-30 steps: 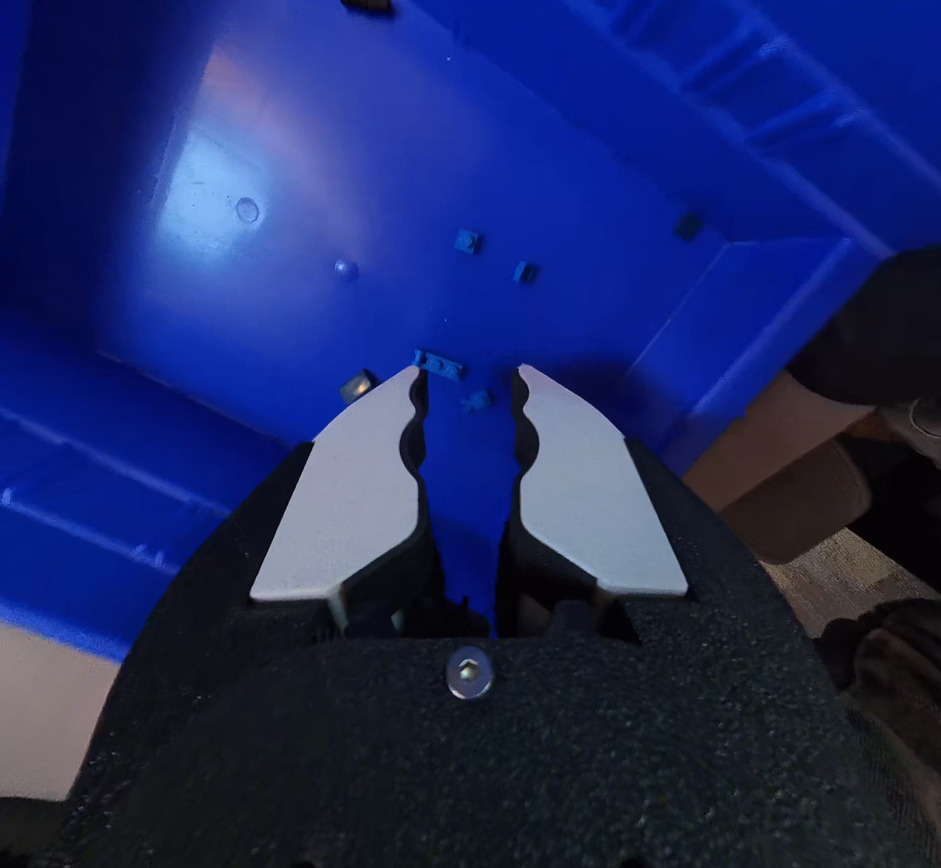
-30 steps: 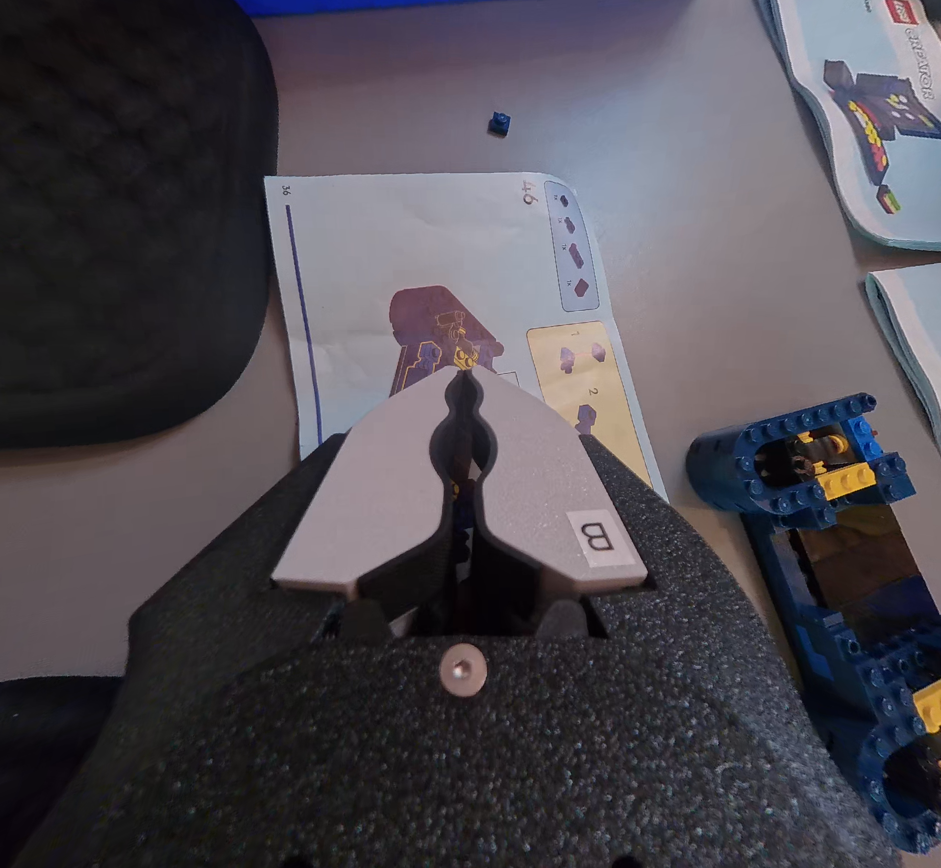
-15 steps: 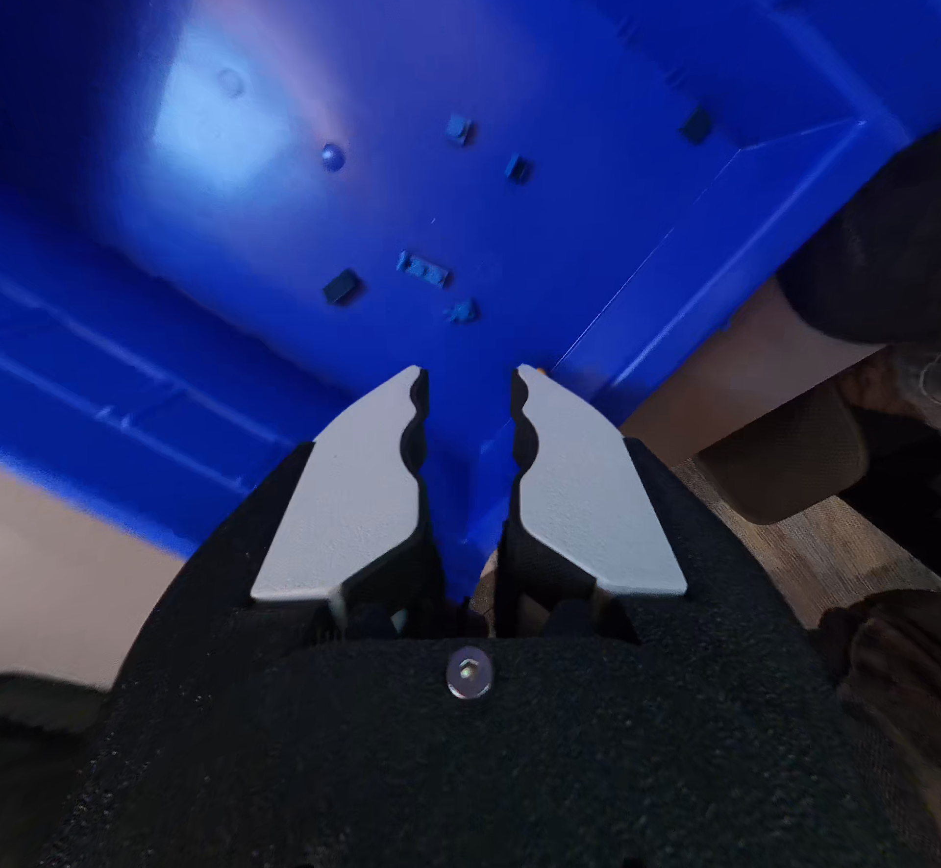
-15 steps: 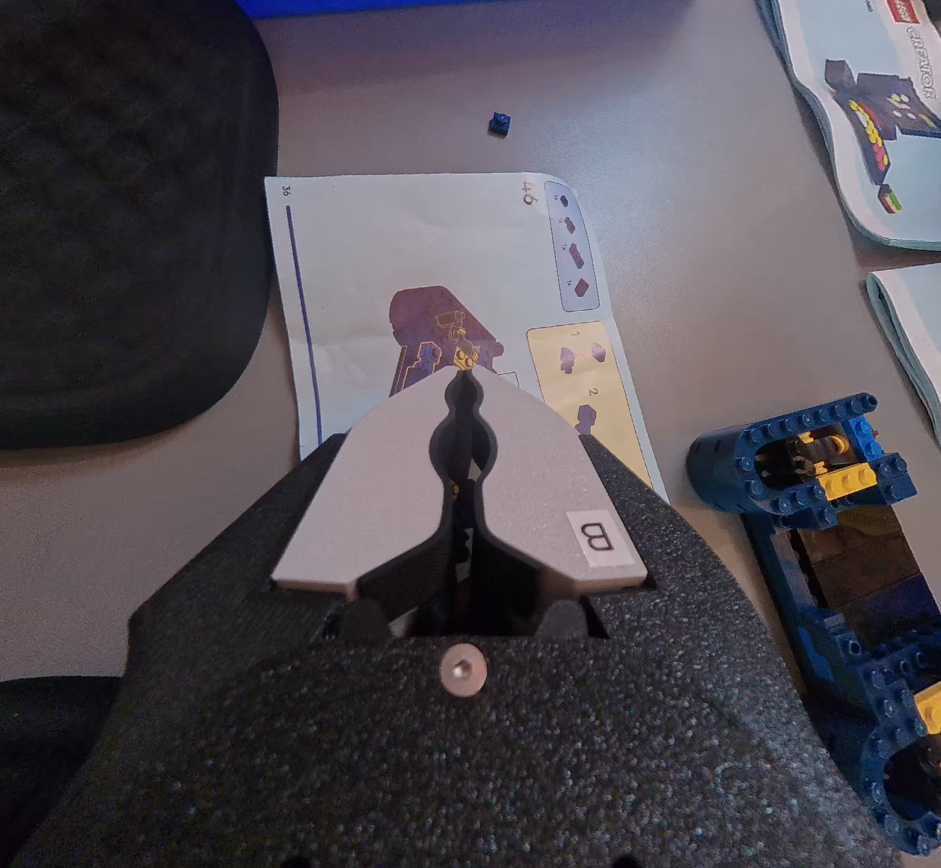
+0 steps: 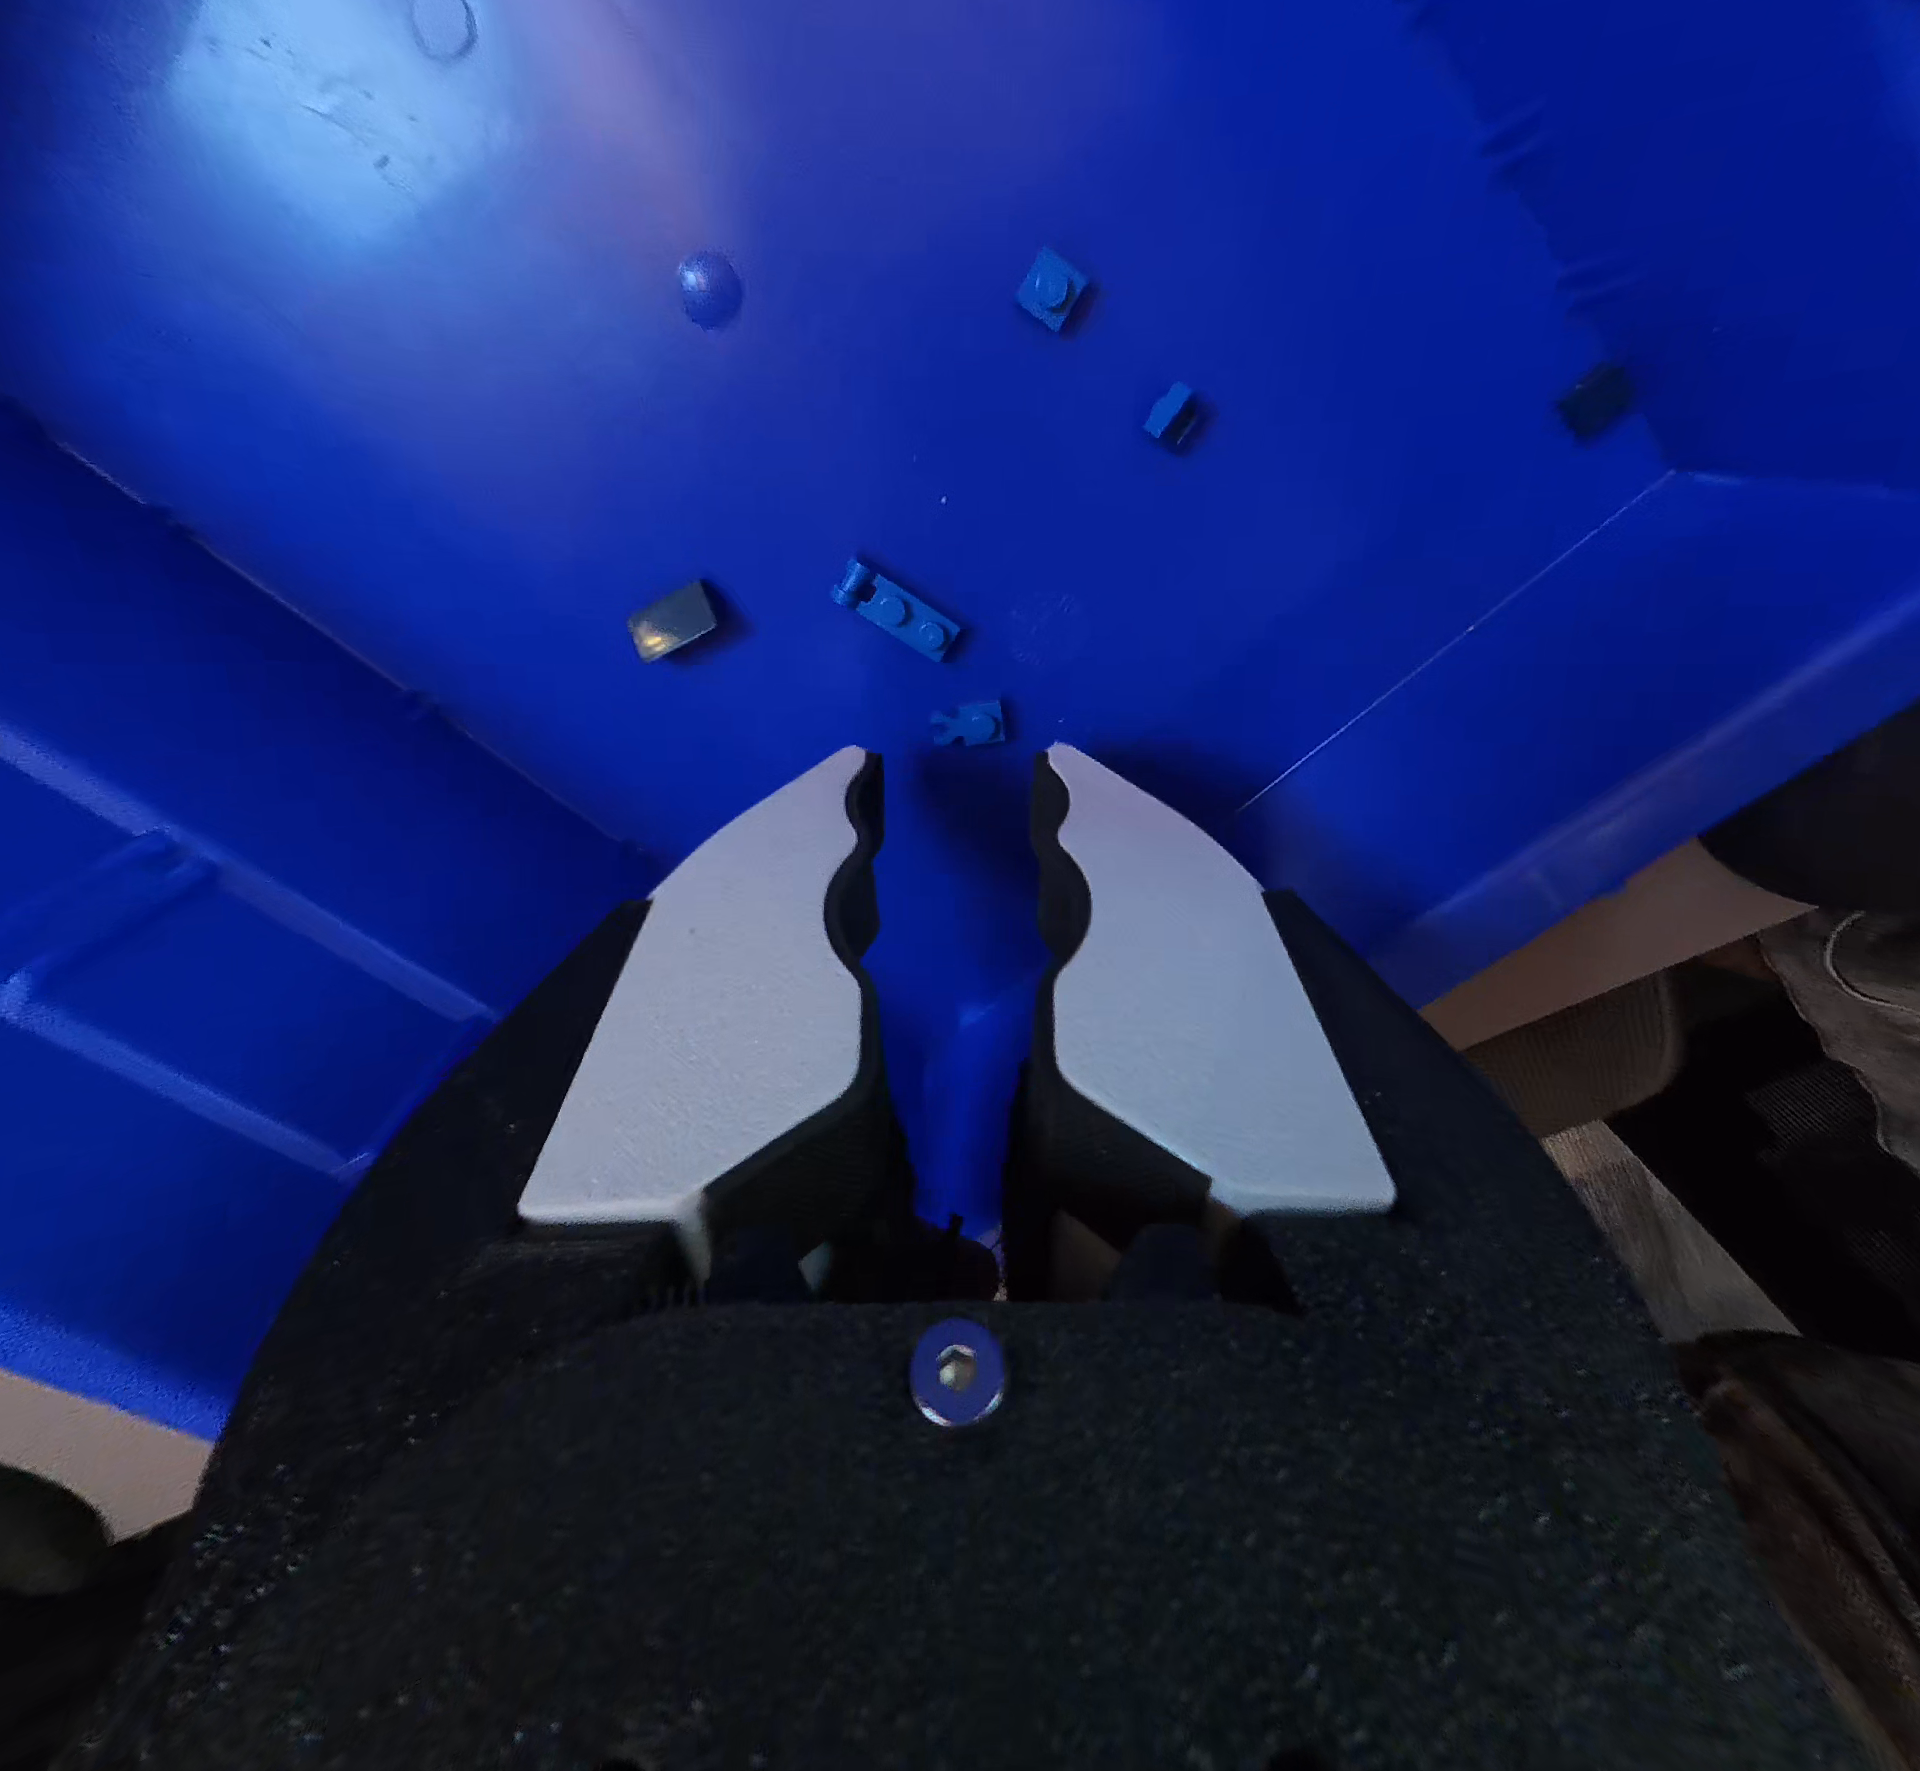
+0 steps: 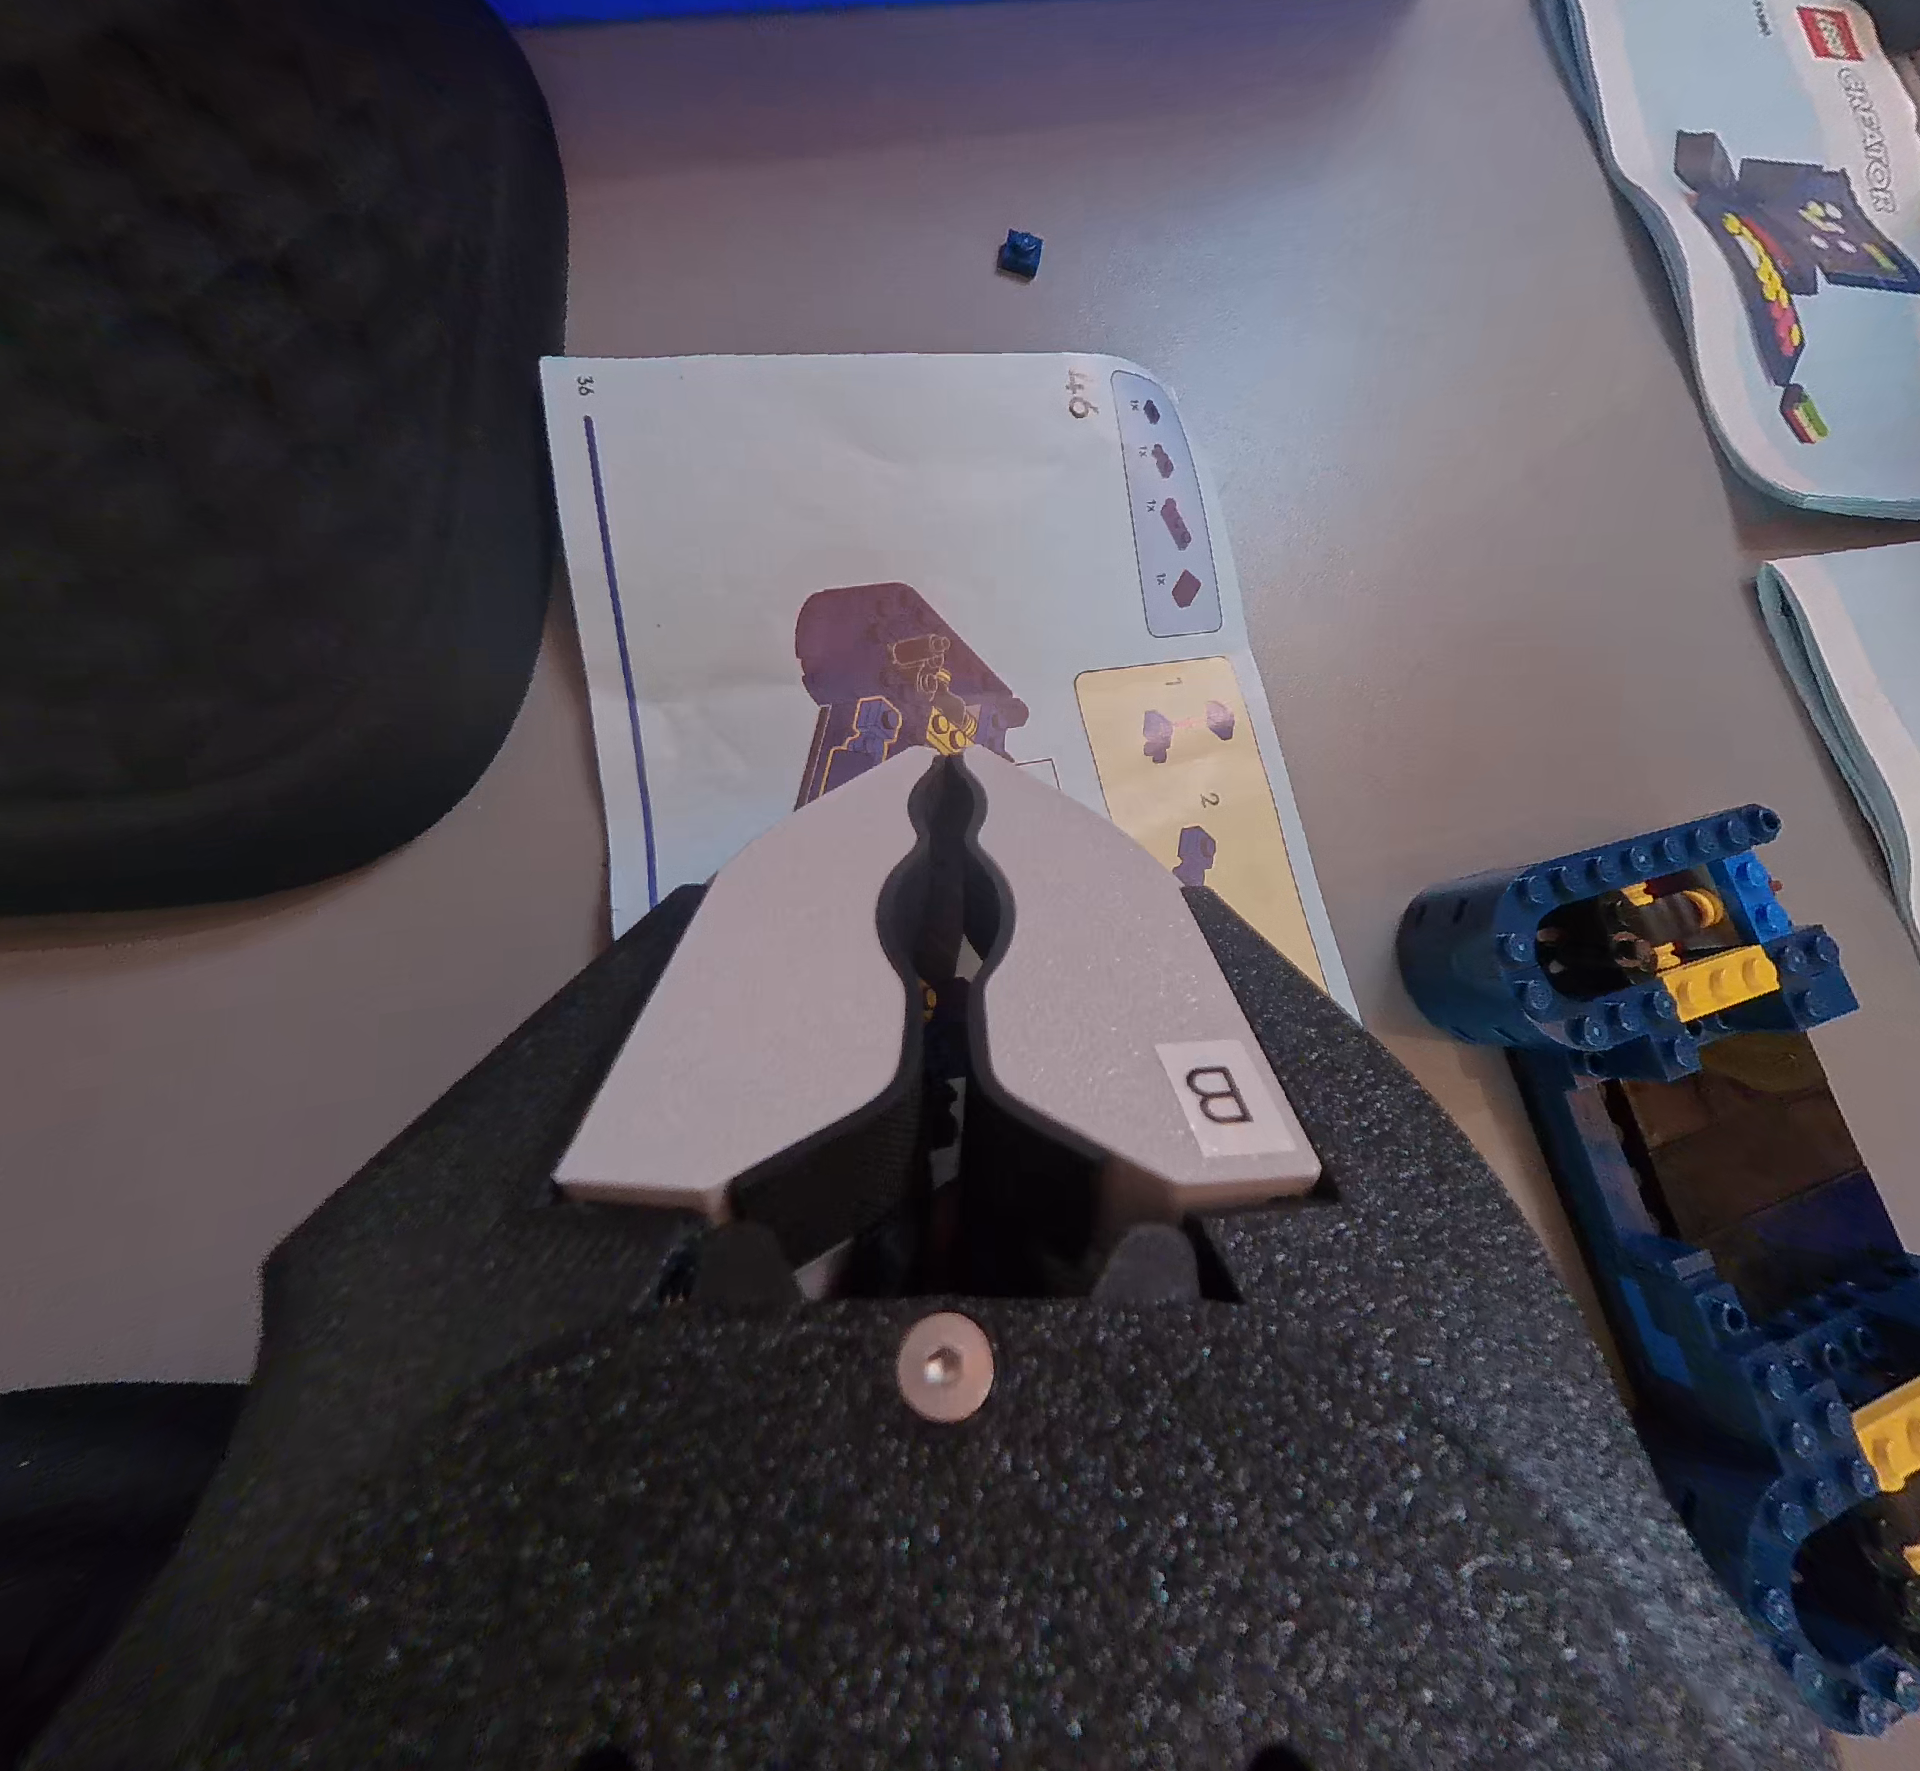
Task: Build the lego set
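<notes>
Our left gripper parted and bare inside the blue plastic bin, small blue clip brick just beyond its tips, blue two-stud plate farther, our right gripper closed on nothing over the pale printed instruction sheet on the grey desk, tiny dark blue brick beyond.

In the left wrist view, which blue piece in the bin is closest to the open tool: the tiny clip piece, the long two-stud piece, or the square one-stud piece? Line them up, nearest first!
From the left tool:
1. Tiny clip piece, just ahead of the tips.
2. Long two-stud piece, a bit farther, slightly left.
3. Square one-stud piece, farthest, up and right.
</notes>
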`<state>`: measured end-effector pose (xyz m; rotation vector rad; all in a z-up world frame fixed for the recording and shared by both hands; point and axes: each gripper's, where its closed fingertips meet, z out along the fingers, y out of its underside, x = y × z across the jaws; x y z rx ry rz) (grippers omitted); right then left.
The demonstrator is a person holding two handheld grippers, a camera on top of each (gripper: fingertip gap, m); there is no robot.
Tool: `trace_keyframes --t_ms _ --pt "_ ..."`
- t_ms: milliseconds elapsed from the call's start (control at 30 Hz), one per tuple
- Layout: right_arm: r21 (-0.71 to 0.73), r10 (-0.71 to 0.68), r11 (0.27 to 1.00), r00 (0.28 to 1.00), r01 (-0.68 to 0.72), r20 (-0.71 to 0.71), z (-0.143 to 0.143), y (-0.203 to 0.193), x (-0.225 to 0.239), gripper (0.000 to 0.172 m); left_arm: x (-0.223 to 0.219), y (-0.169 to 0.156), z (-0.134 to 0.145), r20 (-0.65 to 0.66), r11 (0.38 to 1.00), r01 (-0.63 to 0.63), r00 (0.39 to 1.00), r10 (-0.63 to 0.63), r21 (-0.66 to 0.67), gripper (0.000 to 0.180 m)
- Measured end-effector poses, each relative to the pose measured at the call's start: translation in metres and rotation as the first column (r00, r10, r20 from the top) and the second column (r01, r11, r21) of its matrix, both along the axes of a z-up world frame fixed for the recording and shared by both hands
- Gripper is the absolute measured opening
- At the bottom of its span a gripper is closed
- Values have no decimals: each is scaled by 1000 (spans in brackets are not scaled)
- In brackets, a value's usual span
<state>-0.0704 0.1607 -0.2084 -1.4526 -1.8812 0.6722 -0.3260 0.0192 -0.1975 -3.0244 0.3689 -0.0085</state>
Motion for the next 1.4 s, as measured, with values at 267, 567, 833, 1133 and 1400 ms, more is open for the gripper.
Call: trace_keyframes --t_ms 267,567,833,1133,1400 --pt "3 0 1000 1000 0 0 0 0 0 0 2 3 -11 5 998 -41 999 41 -43 21" --pt "-1 0 1000 1000 0 0 0 0 0 0 -5 1 3 -53 999 16 998 -19 -49 14" --pt "24 1 1000 1000 0 -3 0 0 0 0 74 99 115 -154 832 472 882 -446 292 13" --pt "36 1 999 1000 0 -5 0 0 0 0 138 166 34 -19 755 651 757 -654 -79 13" --pt "43 1 999 1000 -1 -5 0 0 0 0 136 161 -13 35 681 696 705 -709 -228 13"
